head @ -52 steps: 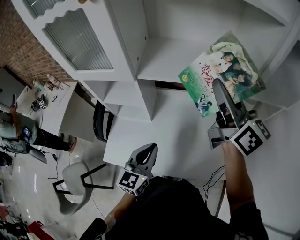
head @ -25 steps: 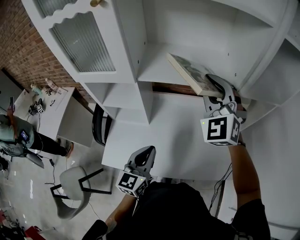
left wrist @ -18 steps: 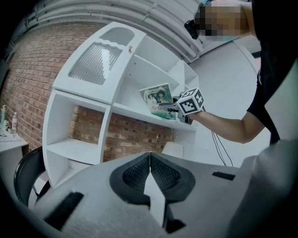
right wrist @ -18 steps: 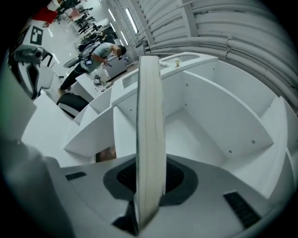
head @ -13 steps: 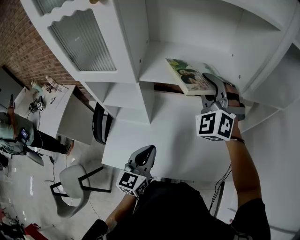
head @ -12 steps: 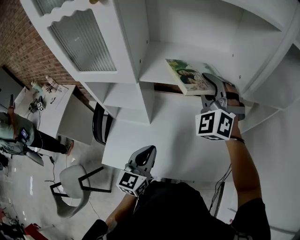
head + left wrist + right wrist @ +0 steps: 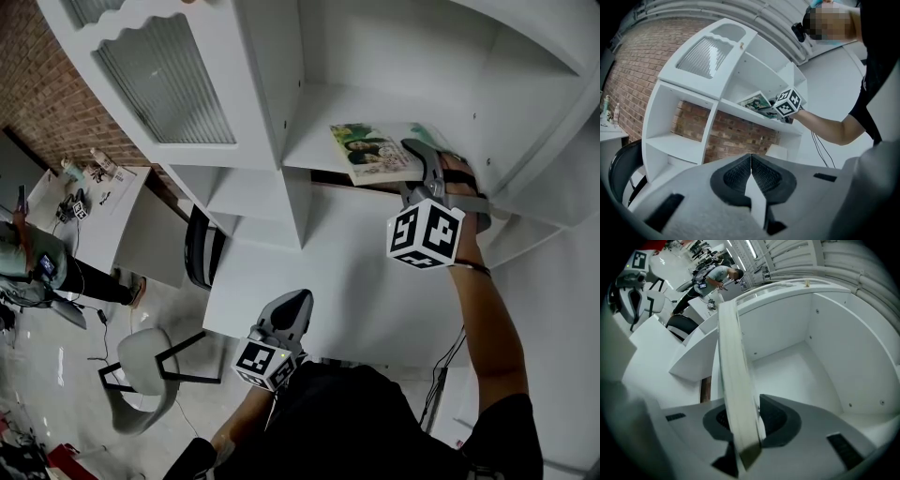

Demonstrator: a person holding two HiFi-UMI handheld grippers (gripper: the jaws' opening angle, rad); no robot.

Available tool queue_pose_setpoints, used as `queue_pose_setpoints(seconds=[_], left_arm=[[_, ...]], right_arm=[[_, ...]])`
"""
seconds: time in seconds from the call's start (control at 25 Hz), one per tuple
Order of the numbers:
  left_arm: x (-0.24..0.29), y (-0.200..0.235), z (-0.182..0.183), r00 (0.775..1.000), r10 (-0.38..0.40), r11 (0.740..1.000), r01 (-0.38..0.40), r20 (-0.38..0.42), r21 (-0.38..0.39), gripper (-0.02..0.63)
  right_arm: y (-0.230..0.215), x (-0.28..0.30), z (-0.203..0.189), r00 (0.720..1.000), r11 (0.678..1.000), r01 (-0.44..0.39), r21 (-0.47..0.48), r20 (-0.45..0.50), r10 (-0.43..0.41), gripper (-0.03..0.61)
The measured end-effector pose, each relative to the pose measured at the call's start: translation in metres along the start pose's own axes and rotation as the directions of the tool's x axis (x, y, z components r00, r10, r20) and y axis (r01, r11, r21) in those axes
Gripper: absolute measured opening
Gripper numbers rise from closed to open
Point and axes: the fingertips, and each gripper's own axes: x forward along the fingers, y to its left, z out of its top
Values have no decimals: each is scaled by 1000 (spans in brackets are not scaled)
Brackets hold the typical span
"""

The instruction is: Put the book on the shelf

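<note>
White was seen all over the shelf (image 7: pixel 323 117), a tall unit with open boxes and a door (image 7: pixel 164 80) of wavy glass at its upper left. The book (image 7: pixel 373 152) was held inside the wide open box in the middle of the shelf, just over the board there, with its picture cover turned up. It could not be told whether the book was touching the board. The near right edge of the book was clamped by the fingers of the right gripper (image 7: pixel 419 161), which was held out at the end of a bare arm (image 7: pixel 483 319). In the right gripper view the pale page edge of the book was seen squeezed between the two dark pads, with the white walls of the box behind it.

The left gripper (image 7: pixel 294 305) was held low and near the person's body, well apart from the book, by the near edge of the white table (image 7: pixel 319 262). Its fingers were pressed together, with nothing between them. A brick wall (image 7: pixel 47 103) was seen at the far left. A grey chair (image 7: pixel 150 361) was seen on the floor at the near left, and another person (image 7: pixel 28 267) was seen at the left edge.
</note>
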Motion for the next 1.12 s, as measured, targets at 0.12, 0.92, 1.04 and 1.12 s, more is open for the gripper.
queue_pose_setpoints(seconds=[0.12, 0.92, 1.04, 1.12], left_arm=[[1, 0, -2, 1000, -1, 1000, 1, -5, 6, 18], [10, 4, -10, 1000, -15, 997, 14, -20, -72, 18], [8, 5, -12, 1000, -14, 996, 12, -24, -88, 18], [8, 5, -13, 1000, -14, 996, 12, -22, -92, 18]], right_arm=[[4, 7, -3, 999, 1000, -30, -2, -12, 30, 97], [11, -3, 5, 922, 921, -387, -39, 20, 388, 176], [13, 3, 5, 902, 902, -432, -31, 13, 432, 175], [8, 9, 7, 914, 914, -405, -24, 14, 405, 175]])
